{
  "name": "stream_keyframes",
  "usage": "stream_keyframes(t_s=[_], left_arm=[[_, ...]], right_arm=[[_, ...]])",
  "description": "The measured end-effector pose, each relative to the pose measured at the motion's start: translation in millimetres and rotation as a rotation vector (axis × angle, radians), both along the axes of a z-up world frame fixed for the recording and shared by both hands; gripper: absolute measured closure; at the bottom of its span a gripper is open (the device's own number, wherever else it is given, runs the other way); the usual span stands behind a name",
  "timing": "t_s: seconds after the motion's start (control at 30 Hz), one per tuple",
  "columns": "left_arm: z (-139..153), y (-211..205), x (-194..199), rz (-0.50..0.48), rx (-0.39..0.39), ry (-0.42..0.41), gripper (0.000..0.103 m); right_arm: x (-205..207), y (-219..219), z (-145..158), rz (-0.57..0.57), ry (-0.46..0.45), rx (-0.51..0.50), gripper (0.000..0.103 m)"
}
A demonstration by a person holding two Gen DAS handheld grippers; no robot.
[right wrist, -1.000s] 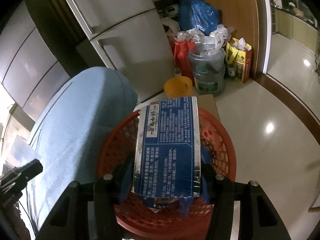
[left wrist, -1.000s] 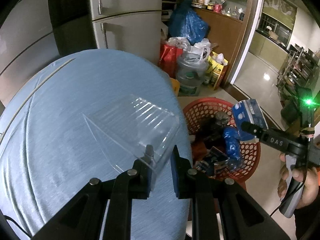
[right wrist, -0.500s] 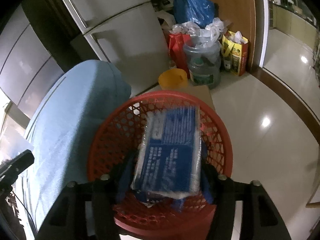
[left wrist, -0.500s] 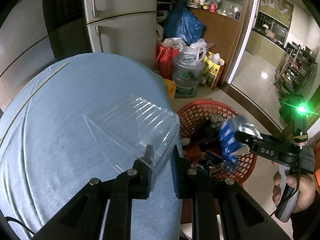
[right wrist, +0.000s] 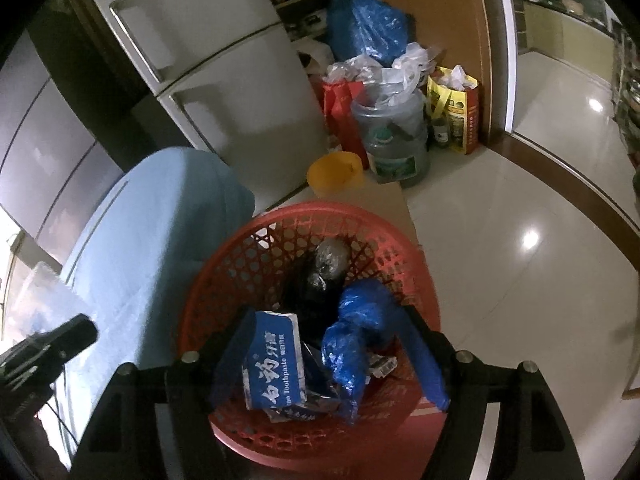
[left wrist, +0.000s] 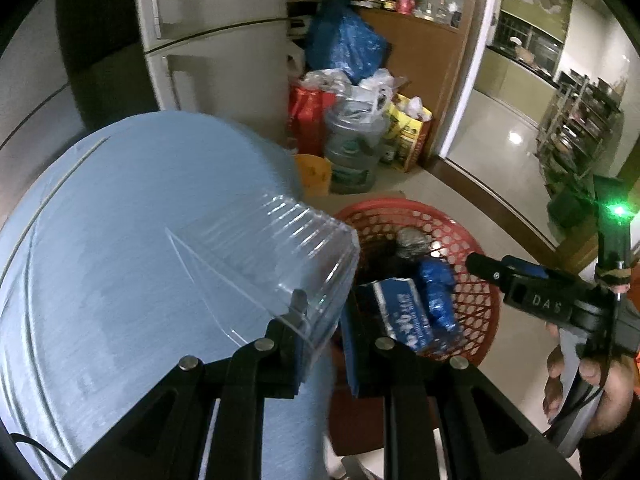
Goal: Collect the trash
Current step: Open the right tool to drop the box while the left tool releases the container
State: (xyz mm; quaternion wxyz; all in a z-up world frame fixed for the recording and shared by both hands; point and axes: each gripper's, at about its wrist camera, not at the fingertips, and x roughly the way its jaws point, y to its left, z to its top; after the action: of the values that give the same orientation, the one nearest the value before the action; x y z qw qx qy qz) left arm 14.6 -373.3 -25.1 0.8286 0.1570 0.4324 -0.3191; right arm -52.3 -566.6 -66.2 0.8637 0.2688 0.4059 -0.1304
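Observation:
My left gripper [left wrist: 324, 312] is shut on the rim of a clear ribbed plastic container [left wrist: 260, 256], held above the right edge of the blue-clothed table [left wrist: 120, 240]. Just to its right on the floor stands a red mesh basket [left wrist: 400, 206]. My right gripper [right wrist: 324, 320] hovers open over the red basket [right wrist: 320, 210] with nothing pressed between its blue pads. Below it in the basket lie a blue toothpaste box [right wrist: 274, 360], a crumpled blue bag [right wrist: 360, 332] and a black bag [right wrist: 324, 268]. The left wrist view also shows the box [left wrist: 404, 314] and the right gripper [left wrist: 480, 264].
A grey fridge [left wrist: 220, 60] stands behind the table. Bags, a large water jug [right wrist: 394, 148] and an orange bucket [right wrist: 334, 174] crowd the floor beyond the basket. Shiny tiled floor [right wrist: 520, 200] spreads to the right. A person's hand [left wrist: 600, 396] grips the right tool.
The right gripper's jaws opened and the blue toothpaste box fell from them into the red basket. The left gripper carried the clear container rightward, closer to the basket.

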Motion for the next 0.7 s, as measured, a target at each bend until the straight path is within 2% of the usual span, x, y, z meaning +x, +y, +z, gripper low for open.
stream_keyframes(t_s=[0.43, 0.53, 0.6, 0.63, 0.67, 0.7], left_arm=[[-21, -90, -13, -0.152, 0.026, 0.077, 0.085], [-29, -105, -13, -0.187, 0.022, 0.12, 0.082], [-34, -109, -10, -0.206, 0.023, 0.153, 0.06], [-34, -109, -8, -0.196, 0.024, 0.154, 0.043], [-34, -107, -6, -0.187, 0.021, 0.146, 0.035], [-33, -105, -4, -0.182, 0.009, 0.141, 0.034]], right_arm=[[-33, -24, -1, -0.061, -0.017, 0.034, 0.026], [-39, -28, -1, -0.071, -0.019, 0.031, 0.026], [-42, -31, 0, -0.081, -0.021, 0.031, 0.026], [-44, -33, 0, -0.088, -0.023, 0.032, 0.026], [-46, -35, 1, -0.094, -0.026, 0.034, 0.026], [-47, -36, 1, -0.098, -0.029, 0.034, 0.026]])
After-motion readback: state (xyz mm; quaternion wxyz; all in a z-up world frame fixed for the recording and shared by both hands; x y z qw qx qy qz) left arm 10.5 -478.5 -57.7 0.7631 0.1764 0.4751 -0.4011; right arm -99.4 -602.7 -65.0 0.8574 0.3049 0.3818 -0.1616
